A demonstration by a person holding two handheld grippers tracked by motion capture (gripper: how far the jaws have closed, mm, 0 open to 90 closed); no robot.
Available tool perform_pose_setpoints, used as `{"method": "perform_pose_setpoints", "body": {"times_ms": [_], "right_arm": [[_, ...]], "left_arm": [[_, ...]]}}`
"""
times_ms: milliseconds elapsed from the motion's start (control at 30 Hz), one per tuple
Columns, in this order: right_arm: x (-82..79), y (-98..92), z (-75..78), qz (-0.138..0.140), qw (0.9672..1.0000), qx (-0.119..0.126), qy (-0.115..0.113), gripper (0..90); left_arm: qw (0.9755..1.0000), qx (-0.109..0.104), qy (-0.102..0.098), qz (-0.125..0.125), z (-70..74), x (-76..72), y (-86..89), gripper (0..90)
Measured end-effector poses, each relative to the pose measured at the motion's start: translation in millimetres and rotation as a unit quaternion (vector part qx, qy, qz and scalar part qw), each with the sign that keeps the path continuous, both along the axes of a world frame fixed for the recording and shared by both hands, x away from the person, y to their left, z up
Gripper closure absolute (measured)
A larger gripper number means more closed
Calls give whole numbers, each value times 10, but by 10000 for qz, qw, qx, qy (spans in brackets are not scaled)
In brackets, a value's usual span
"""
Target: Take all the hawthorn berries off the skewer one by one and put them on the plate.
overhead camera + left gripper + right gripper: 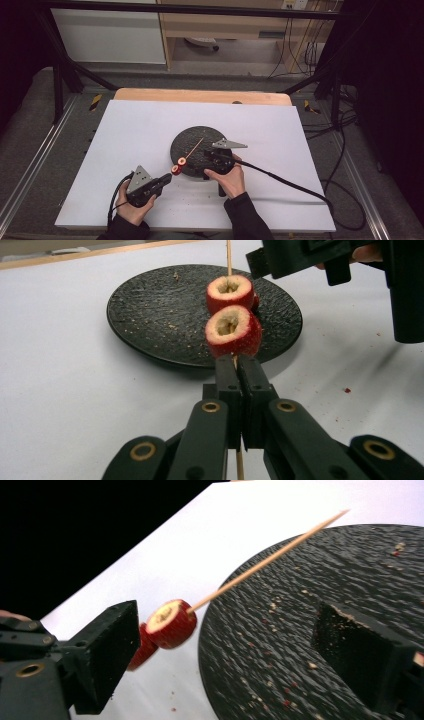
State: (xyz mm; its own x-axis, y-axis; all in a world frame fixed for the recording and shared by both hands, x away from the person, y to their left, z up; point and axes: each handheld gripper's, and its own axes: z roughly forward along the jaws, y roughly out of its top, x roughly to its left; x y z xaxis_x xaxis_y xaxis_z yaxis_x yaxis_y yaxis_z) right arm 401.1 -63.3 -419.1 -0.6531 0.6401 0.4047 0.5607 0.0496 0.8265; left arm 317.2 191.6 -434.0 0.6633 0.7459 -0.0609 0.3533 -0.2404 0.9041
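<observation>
A thin wooden skewer [192, 148] carries two red fruit slices [179, 165] with pale cored middles near its lower end. My left gripper [166, 178] is shut on the skewer's end just below the slices, seen close up as the nearer slice [233, 331] and the farther slice [230, 292] above my jaws [239, 367]. The skewer's point reaches over a round black plate [187, 137]. My right gripper [207, 156] hovers over the plate's near right part, open. In the right gripper view its jaws [235, 650] stand wide apart, the slices [172, 622] just beside the left one.
A white sheet [125, 140] covers the table, with a wooden edge [200, 95] at the back. Crumbs and red specks dot the plate [310, 590] and the sheet near it. A black cable [290, 182] trails right from the right gripper. Black frame posts stand around the table.
</observation>
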Motion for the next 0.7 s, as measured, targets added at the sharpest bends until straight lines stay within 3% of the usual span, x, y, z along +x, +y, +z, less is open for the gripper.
{"method": "perform_pose_setpoints", "body": {"times_ms": [333, 700], "right_arm": [[4, 68, -15, 65, 9996, 214, 146, 299], [-3, 106, -52, 235, 9968, 525, 561, 455]], "left_arm": [[10000, 11, -57, -46, 14, -22, -33, 883], [9999, 35, -109, -98, 20, -36, -77, 884]]}}
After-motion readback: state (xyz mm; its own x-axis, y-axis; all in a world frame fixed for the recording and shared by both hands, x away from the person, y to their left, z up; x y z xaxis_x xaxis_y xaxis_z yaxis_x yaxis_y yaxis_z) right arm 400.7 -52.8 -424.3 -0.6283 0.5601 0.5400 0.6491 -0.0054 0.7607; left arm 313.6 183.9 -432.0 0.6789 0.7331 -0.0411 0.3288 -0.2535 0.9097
